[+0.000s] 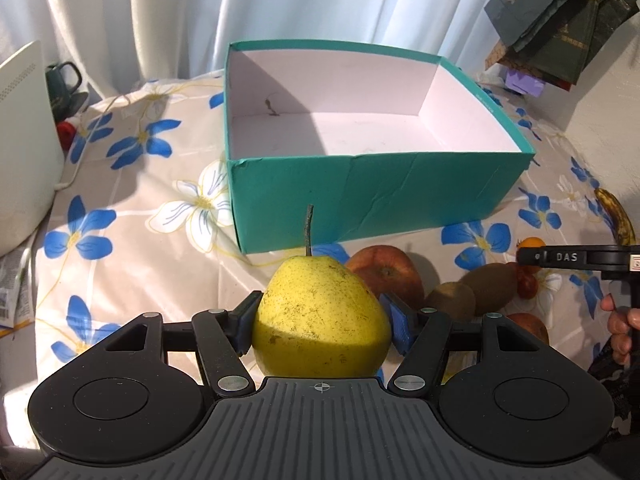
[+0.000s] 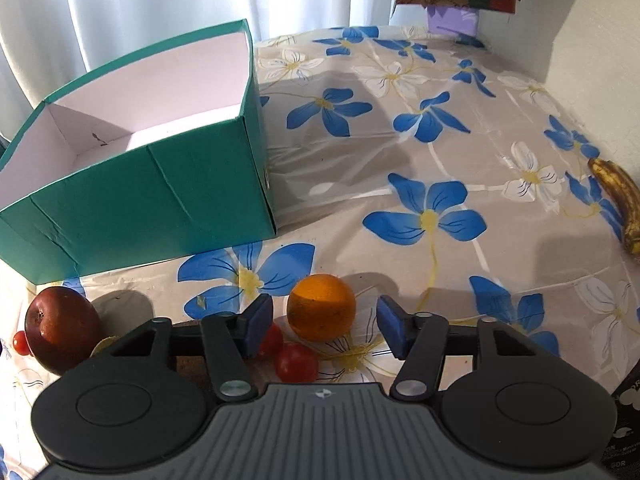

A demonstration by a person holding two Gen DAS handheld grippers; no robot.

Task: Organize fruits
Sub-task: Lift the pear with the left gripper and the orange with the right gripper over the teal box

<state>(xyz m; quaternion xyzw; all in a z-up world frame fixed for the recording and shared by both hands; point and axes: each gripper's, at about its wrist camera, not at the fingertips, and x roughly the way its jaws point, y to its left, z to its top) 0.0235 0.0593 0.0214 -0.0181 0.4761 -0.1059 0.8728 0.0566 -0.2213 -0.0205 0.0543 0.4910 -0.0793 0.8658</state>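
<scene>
left gripper (image 1: 320, 322) pinching pear (image 1: 322, 316), stem up, short of teal box (image 1: 380, 192) | right gripper (image 2: 323, 326) spread around orange (image 2: 321, 306), pads not touching | nearby: apple (image 2: 60, 328), cherry tomatoes (image 2: 296, 362), kiwis (image 1: 476, 292), banana (image 2: 618, 204) at far right | floral tablecloth (image 2: 400, 184), white curtain (image 1: 160, 12) behind

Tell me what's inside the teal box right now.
No fruit shows inside the teal box: only its white floor and walls, with a small dark mark on the back wall. Its front wall hides the nearest strip of floor.
</scene>
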